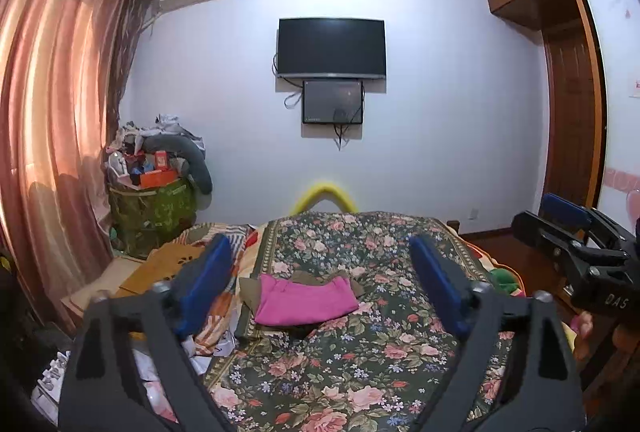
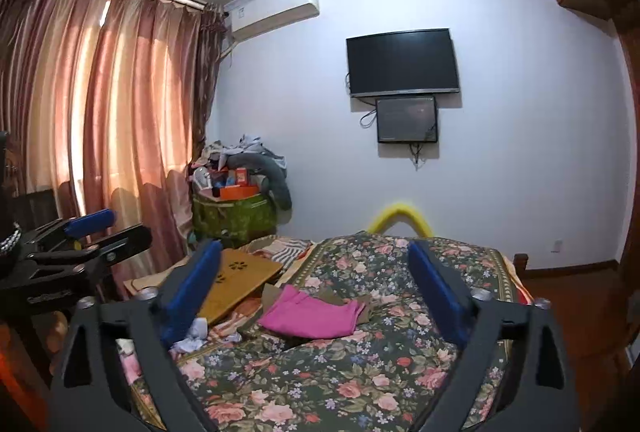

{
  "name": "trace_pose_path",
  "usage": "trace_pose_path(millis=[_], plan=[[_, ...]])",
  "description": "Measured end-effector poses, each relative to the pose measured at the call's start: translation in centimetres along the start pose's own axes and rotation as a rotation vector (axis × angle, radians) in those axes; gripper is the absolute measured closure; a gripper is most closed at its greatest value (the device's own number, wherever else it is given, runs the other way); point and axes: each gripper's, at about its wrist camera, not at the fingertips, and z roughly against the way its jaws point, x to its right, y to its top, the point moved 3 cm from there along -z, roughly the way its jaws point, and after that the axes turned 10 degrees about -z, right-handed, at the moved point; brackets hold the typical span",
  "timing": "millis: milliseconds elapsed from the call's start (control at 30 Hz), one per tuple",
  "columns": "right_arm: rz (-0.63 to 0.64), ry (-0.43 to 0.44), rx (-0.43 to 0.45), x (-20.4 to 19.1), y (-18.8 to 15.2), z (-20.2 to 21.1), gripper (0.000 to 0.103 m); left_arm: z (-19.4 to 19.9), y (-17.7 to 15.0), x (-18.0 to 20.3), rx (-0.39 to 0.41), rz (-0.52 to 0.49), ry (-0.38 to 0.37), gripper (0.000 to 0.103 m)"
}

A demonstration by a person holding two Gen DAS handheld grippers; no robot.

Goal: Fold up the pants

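Note:
Pink pants (image 1: pixel 304 302) lie folded in a flat rectangle on the floral bedspread (image 1: pixel 360 364), on top of an olive-brown garment (image 1: pixel 248 288). They also show in the right wrist view (image 2: pixel 312 316). My left gripper (image 1: pixel 320 272) is open and empty, held above the bed, short of the pants. My right gripper (image 2: pixel 314 276) is open and empty, also held above the bed, short of the pants. The right gripper shows at the right edge of the left wrist view (image 1: pixel 576 232). The left gripper shows at the left edge of the right wrist view (image 2: pixel 92 232).
A wooden lap board (image 2: pixel 236 280) lies on the bed's left side beside crumpled cloths (image 2: pixel 192 336). A green bag (image 1: pixel 156 208) heaped with clutter stands by the curtains (image 1: pixel 52 136). A TV (image 1: pixel 332 48) hangs on the far wall. A yellow foam arch (image 1: pixel 324 192) stands past the bed's foot.

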Motion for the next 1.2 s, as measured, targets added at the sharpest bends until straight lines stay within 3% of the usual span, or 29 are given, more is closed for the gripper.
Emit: trace_pose_path(millis=[300, 1200], plan=[[-0.01, -0.025, -0.021, 0.3, -0.6, 0.5, 0.0, 0.1, -0.2, -1.0, -0.006, 0.043, 0.015, 0.0], [-0.012, -0.011, -0.059, 0.0, -1.5, 1.1, 0.0, -0.9, -1.1, -0.5, -0.046, 0.046, -0.007, 0.0]])
